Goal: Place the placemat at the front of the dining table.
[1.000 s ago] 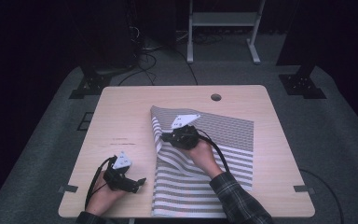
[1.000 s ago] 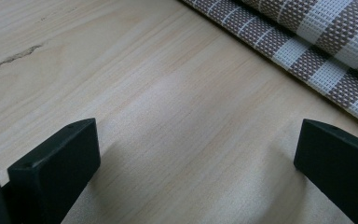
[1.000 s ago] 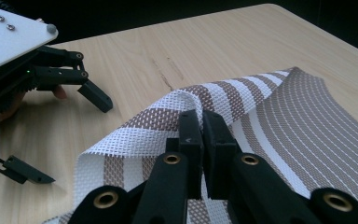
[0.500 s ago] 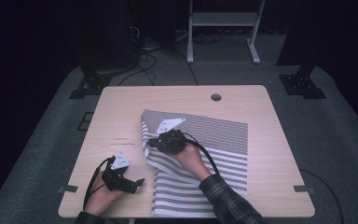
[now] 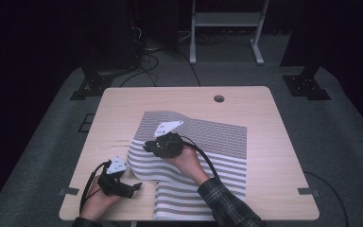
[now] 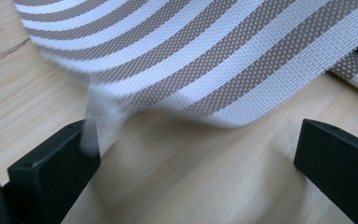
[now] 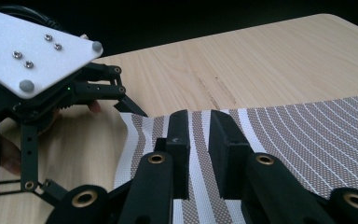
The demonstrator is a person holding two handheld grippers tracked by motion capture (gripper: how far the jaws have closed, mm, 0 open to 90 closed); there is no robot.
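Dark room, pale wooden table [image 5: 123, 104]; striped cloth [image 5: 208, 142] partly folded across its middle and near edge.

Right gripper [image 5: 147, 147] rests on the folded-over flap near the cloth's left edge; its jaws have just been opening and stand a narrow gap apart, nothing pinched between them — probably letting the fold go. Left gripper [image 5: 133, 188] lies low on the table beside the cloth's near-left corner, jaws spread wide, cloth edge just ahead, likely poised to take that corner next.

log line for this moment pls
work: folding cloth | left gripper: open, at cloth edge | right gripper: jaws just opening, no cloth between, over fold
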